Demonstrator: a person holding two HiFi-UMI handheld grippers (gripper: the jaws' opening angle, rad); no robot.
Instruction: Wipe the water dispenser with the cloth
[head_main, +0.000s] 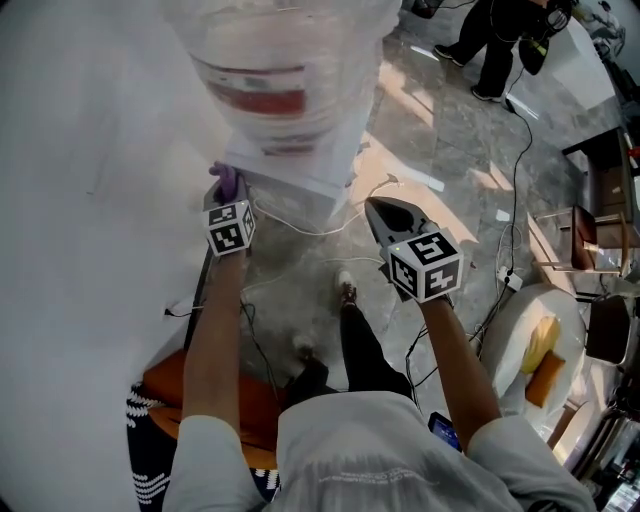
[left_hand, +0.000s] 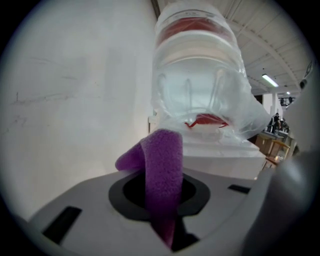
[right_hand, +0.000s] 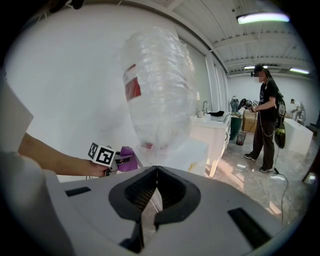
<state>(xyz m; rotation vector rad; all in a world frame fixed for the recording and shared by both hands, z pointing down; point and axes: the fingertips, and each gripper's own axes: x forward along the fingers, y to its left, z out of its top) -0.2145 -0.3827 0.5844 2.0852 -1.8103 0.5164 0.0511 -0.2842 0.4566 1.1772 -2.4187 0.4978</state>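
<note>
The water dispenser (head_main: 300, 165) is a white cabinet that carries a big clear bottle (head_main: 290, 60) wrapped in plastic film, with a red label. My left gripper (head_main: 228, 200) is shut on a purple cloth (head_main: 227, 180) and holds it at the dispenser's top left corner, close to the wall. In the left gripper view the cloth (left_hand: 162, 165) stands up folded between the jaws, just short of the dispenser's white top (left_hand: 225, 162) and the bottle (left_hand: 200, 85). My right gripper (head_main: 372, 206) hangs shut and empty off the dispenser's right side. The right gripper view shows its jaws pressed together, with the cloth (right_hand: 127, 159) and bottle (right_hand: 157, 85) beyond.
A white wall (head_main: 90, 150) runs along the left. White and black cables (head_main: 300, 228) trail over the stone floor. A person (head_main: 500, 40) stands at the back right, also seen near a white counter (right_hand: 215, 127). A round white table (head_main: 520, 345) is at the right, an orange seat (head_main: 200, 400) below left.
</note>
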